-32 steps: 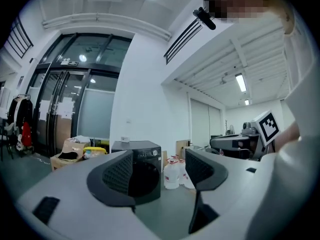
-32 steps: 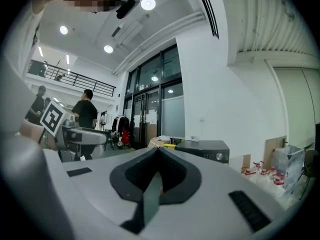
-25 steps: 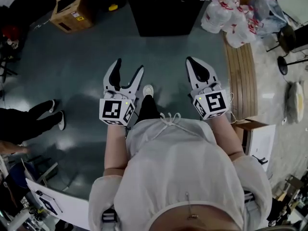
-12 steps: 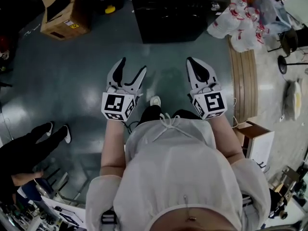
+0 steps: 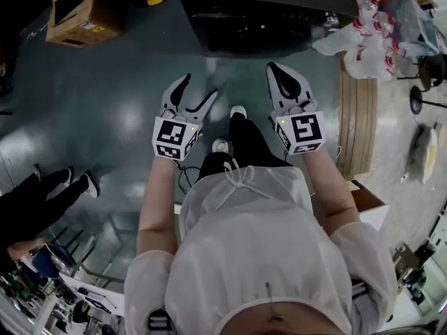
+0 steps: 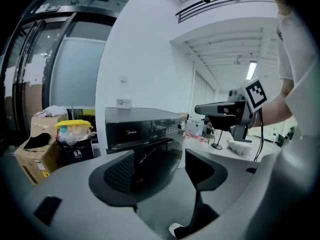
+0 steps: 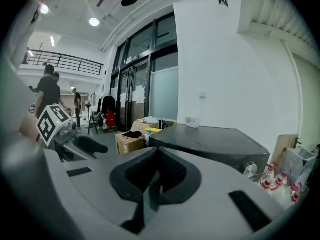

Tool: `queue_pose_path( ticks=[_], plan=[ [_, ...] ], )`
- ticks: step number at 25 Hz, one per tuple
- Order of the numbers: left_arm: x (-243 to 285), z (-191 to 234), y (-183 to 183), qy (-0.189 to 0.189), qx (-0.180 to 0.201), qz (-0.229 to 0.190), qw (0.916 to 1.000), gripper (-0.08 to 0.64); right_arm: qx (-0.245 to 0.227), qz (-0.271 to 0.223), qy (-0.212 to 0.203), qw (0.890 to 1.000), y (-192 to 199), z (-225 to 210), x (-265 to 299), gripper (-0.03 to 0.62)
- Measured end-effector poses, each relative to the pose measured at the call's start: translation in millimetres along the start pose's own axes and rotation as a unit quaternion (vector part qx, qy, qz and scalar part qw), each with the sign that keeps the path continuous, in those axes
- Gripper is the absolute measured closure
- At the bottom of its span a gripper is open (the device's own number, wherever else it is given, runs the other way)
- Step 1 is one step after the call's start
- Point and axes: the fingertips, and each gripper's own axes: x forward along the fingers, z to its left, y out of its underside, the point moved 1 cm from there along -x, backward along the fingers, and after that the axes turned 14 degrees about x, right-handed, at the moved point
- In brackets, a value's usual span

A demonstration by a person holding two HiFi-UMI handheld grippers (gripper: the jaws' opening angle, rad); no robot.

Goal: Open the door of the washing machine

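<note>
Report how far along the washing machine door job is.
Done: nothing on the door itself; the person only stands facing the washing machine. In hand: the left tongs are open and empty, the right tongs shut on nothing, both short of the machine. Left: reach the door, which looks closed, and pull it open.

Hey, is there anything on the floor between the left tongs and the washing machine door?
Nothing visible. Only floor lies between the open left tongs and the washing machine; its door faces them, unobstructed.
</note>
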Motion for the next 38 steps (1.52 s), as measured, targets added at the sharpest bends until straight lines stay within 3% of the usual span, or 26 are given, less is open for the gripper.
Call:
queue_pose_path(
  ticks=[7, 12, 18, 26, 30, 38],
  plan=[
    [109.6, 27.1, 82.3, -0.001, -0.027, 0.059, 0.9979, 0.235, 0.006, 0.055, -0.008, 0.998, 51.9, -78.8, 102.4, 0.586],
    [187.4, 44.7, 143.6, 0.02, -0.006, 0.103, 0.9944, 0.235, 0.003, 0.073, -0.005, 0.997, 86.9, -118.6, 160.4, 0.586],
    [244.5, 69.4, 199.9, 0.046, 0.016, 0.14, 0.9889, 0.235, 0.002, 0.086, -0.002, 0.996, 117.0, -135.8, 205.1, 0.586],
    [293.2, 80.0, 222.6, 0.1, 0.063, 0.157, 0.9805, 0.238, 0.023, 0.086, 0.006, 0.996, 128.9, -156.4, 228.3, 0.586],
    [304.6, 82.4, 224.1, 0.112, 0.092, 0.16, 0.9764, 0.367, 0.039, 0.088, 0.011, 0.995, 130.1, -158.0, 229.2, 0.586],
    [305.5, 77.7, 223.1, 0.148, 0.14, 0.153, 0.9669, 0.416, 0.024, 0.089, 0.002, 0.996, 128.8, -157.6, 228.4, 0.586]
  ],
)
